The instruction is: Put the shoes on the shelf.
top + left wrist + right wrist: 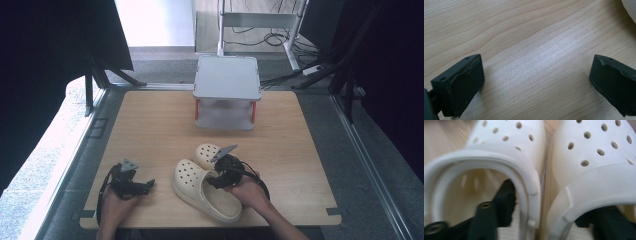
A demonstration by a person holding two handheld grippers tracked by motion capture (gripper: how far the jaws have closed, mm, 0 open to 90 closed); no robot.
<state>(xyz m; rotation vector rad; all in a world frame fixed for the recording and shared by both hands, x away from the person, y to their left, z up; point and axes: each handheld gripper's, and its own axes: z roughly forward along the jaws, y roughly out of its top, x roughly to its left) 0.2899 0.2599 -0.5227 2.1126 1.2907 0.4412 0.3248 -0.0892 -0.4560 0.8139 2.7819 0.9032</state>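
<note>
Cream foam clogs [205, 187] lie side by side at the table's [150, 130] near centre. The right hand-held gripper [544, 220] has one jaw inside each clog, pinching their adjoining walls, apparently to lift both. The left hand-held gripper [536, 82] rests spread, empty.

No readable text, labels, brands, numbers or signs anywhere I can see. Nothing legible on the two cream clogs [205, 187] at my right gripper [216, 176], on the grey stand [227, 77] at the back of the table [150, 130], or on my black jaws. Surfaces are plain or too blurred and small to read.
</note>
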